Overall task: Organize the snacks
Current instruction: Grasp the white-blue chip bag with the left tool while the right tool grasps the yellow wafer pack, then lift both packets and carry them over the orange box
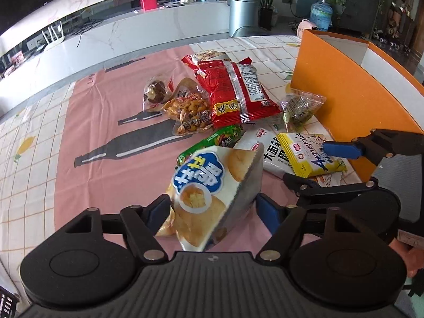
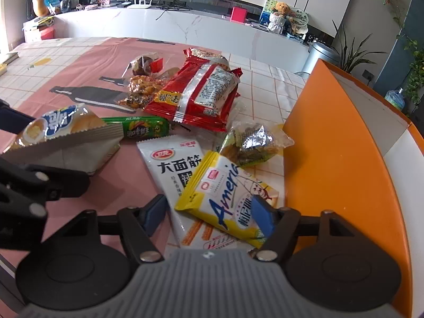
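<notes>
Our left claw [image 1: 213, 209] holds the white-and-blue chip bag [image 1: 206, 196], lifted above the pink surface [image 1: 87, 122]; only the right view shows its silver back. Our right claw [image 2: 209, 212] gapes wide over the yellow packet [image 2: 225, 201] reading "Ameri", beside the orange box [image 2: 344, 159].
</notes>
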### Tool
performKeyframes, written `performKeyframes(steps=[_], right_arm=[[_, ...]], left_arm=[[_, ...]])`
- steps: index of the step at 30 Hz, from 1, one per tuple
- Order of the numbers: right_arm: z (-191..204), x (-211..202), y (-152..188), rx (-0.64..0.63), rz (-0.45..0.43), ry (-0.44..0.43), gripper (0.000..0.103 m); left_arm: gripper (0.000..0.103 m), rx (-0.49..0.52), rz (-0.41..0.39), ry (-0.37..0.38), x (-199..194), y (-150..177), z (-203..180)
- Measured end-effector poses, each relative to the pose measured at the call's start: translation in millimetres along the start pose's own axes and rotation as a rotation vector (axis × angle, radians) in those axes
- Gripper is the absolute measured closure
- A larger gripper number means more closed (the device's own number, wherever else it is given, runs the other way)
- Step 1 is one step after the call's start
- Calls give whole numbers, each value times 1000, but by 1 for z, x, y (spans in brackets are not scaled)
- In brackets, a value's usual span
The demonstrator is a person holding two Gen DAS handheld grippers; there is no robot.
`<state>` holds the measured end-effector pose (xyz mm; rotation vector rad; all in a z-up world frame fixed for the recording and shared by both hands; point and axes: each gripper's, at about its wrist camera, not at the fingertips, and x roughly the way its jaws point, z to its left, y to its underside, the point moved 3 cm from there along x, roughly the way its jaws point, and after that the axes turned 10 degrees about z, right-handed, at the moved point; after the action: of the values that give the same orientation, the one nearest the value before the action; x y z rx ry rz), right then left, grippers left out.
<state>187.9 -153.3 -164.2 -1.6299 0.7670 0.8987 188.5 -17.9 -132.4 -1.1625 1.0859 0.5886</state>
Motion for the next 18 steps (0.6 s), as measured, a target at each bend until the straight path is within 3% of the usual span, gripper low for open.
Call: performKeyframes(steps=[1,7,15,18], right_arm=[[1,-1,0,-7,-2,4,45],[10,-12,1,-44,-26,16,65],[10,-36,6,-23,-23,3,84],[7,-51,7,14,-34,-41,85]], left_arm=[[30,-6,0,5,-1,0,1],[41,-70,25,4,-9,6,8],[43,-131,26,18,-30,14,11],[43,-130,17,18,-41,17,6]])
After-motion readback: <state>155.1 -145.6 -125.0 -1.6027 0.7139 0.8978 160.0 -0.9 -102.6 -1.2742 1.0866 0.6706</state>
